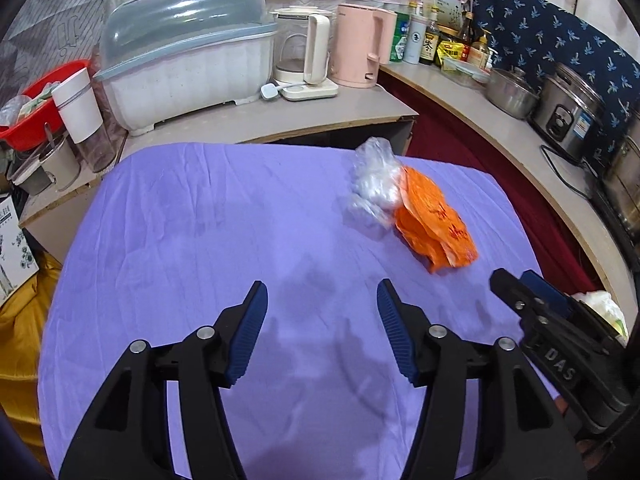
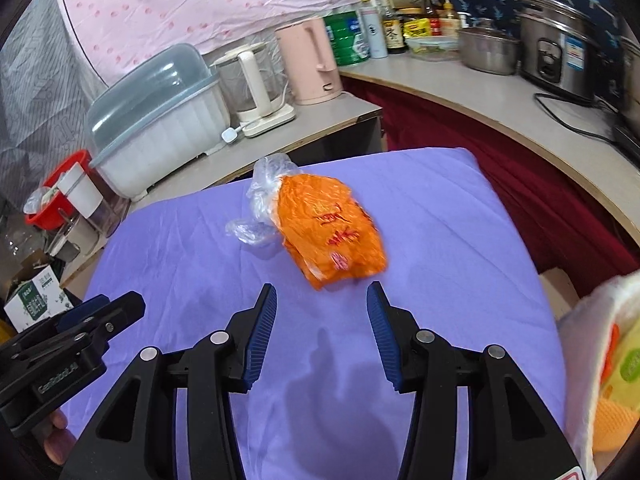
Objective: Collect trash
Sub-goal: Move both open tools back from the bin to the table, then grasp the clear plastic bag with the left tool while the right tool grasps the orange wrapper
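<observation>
Two pieces of trash lie touching on the purple-covered worktop (image 2: pixel 440 208): one crumpled orange plastic bag (image 2: pixel 332 232) with red printing, and one clear plastic bag (image 2: pixel 260 196) bunched against its far-left side. Seen from the right wrist, the orange bag sits just ahead of the right claw (image 2: pixel 322 292), its near corner almost level with the fingertips and between them, while the clear bag is further ahead and to the left. From the left wrist, both pieces are ahead and to the right of the left claw (image 1: pixel 322 288), well apart from it; the orange plastic bag (image 1: pixel 434 220) is the nearer, the clear plastic bag (image 1: pixel 376 184) beyond it.

Both claws are spread wide with nothing between their blue pads, hovering over bare cloth. The right claw also shows at the right edge of the left view, the left claw at the left edge of the right view.

The step in hand looks like the approach for a first pickup, most likely by the right claw on the orange bag. The next move calls for easing forward and down so the pads straddle a raised fold, then closing; thin film may slip or drag the clear bag with it.

At the right edge of the right view a white bag or container (image 2: pixel 600 360) with yellow and orange contents may be the collection point, though I cannot tell
</observation>
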Demonstrator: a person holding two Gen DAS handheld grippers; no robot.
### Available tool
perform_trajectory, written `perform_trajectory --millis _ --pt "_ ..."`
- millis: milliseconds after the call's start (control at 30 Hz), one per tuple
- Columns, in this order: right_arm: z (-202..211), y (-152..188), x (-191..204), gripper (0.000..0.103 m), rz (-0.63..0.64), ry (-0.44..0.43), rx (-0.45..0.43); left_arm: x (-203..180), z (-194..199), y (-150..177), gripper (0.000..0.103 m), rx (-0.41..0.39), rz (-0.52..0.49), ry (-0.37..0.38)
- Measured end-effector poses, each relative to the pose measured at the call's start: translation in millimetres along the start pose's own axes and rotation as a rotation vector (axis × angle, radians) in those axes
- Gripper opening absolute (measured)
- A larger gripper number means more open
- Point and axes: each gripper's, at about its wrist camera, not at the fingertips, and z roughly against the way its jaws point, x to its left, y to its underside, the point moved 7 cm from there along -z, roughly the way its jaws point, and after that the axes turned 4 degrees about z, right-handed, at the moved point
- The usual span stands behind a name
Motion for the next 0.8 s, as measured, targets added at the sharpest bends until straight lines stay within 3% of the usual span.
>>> perform_trajectory --millis 267,467,533,800 --pt "-65.8 -20.5 5.1 0.047 0.039 0.023 0.05 2.9 -41.1 -32.5 0.057 -0.001 -0.001 -0.016" --pt "-89.5 -19.3 -4.9 0.047 0.051 0.043 0.075 -6.0 -68.7 -42.6 0.061 0.015 -0.012 -0.007" --pt "-92.8 -20.2 -7.2 0.045 0.058 0.04 0.077 -11.7 -74.9 -44.8 0.068 0.017 -0.019 0.004" --pt "-92.9 -16.0 -24.2 0.025 0.077 0.064 0.067 -43.9 -98.8 -57.5 0.071 0.021 -0.058 0.032"
